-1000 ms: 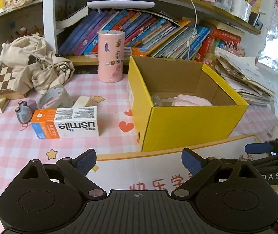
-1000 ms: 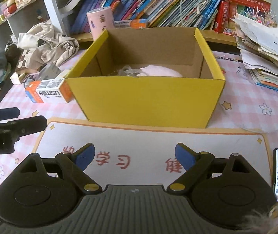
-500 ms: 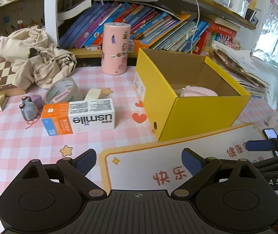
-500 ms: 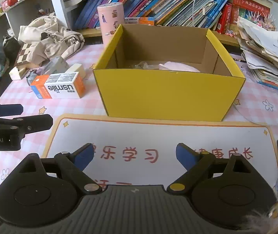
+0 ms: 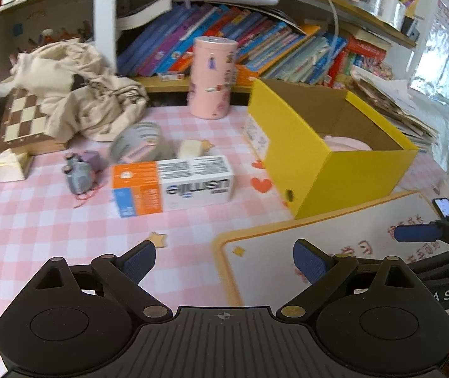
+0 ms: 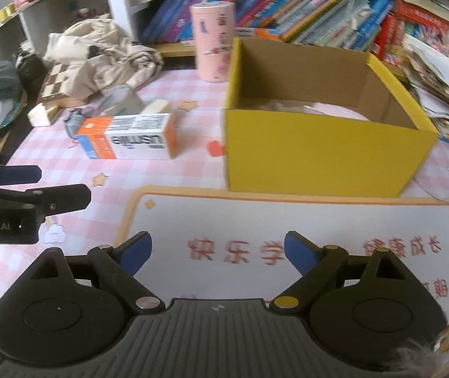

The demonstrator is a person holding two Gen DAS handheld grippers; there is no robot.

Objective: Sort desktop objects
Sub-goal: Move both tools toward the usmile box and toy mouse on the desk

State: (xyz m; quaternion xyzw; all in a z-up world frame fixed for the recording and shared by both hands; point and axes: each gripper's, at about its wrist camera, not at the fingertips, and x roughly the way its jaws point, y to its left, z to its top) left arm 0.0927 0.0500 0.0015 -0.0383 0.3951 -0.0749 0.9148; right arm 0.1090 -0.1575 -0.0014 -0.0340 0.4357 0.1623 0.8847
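Observation:
An open yellow cardboard box (image 5: 328,170) (image 6: 319,151) stands on the pink checked table with a pink soft item (image 5: 347,143) inside. Left of it lies a white and orange usmile box (image 5: 174,186) (image 6: 130,140). Behind that are a grey tape roll (image 5: 137,145), a cream block (image 5: 191,148) and a small grey toy mouse (image 5: 78,174). My left gripper (image 5: 224,261) is open and empty, in front of the usmile box. My right gripper (image 6: 218,249) is open and empty over the white mat (image 6: 287,220).
A pink cylinder (image 5: 213,78) stands behind the box. A cloth bag (image 5: 79,91) lies over a chessboard (image 5: 24,123) at the back left. Books fill the shelf (image 5: 256,47). Paper stacks (image 6: 445,88) lie at right. A phone (image 5: 443,206) lies at the mat's right edge.
Both grippers have moved left and back from the yellow box, so the usmile box and small items now sit nearer the centre. Both stayed open.

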